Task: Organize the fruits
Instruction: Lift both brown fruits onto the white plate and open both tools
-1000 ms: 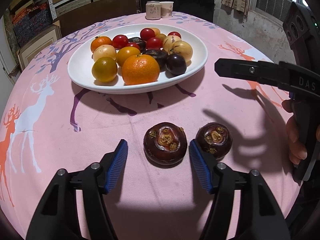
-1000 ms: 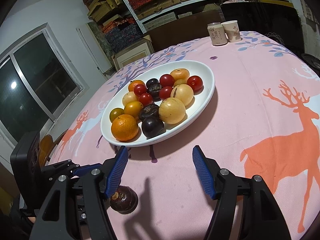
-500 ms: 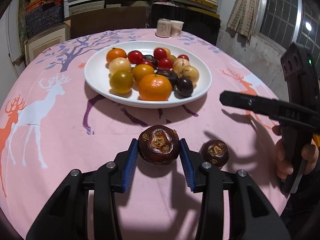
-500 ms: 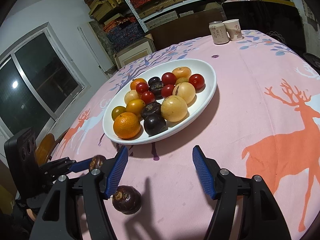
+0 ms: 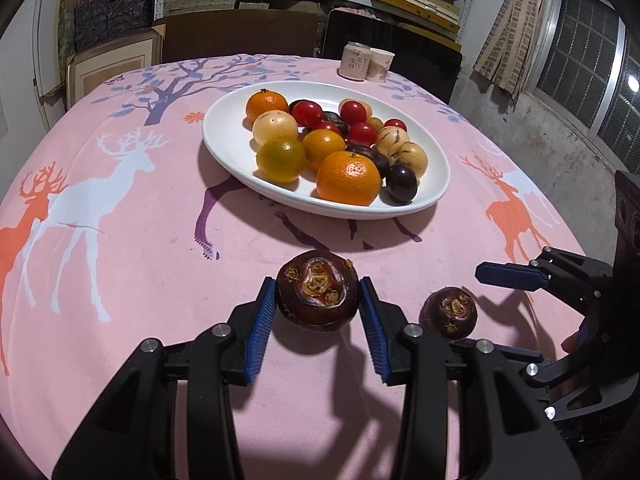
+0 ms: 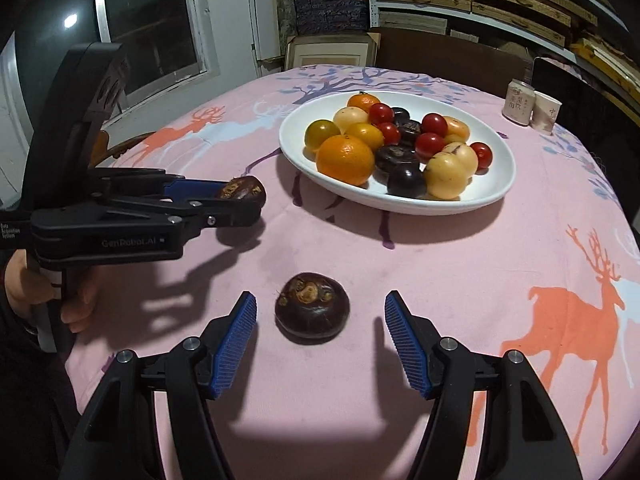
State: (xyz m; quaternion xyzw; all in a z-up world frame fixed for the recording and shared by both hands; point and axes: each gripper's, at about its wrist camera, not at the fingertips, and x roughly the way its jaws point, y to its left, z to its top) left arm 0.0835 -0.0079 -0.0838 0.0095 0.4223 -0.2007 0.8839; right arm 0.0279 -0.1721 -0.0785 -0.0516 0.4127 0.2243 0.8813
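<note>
My left gripper (image 5: 317,320) is shut on a dark purple mangosteen (image 5: 317,297) and holds it above the pink tablecloth; it also shows in the right wrist view (image 6: 242,194). A second mangosteen (image 6: 312,311) lies on the cloth between the open fingers of my right gripper (image 6: 320,334), untouched; it also shows in the left wrist view (image 5: 449,312). The white oval plate (image 5: 228,136) beyond holds oranges, cherry tomatoes, pale yellow fruits and dark fruits.
A can (image 5: 354,61) and a paper cup (image 5: 380,65) stand at the table's far edge. Shelves with boxes and a dark chair stand behind the table. The table's edge drops away on the right.
My left gripper closed on the mangosteen and lifted it off the cloth. My right gripper swung left and down so its open fingers straddle the second mangosteen.
</note>
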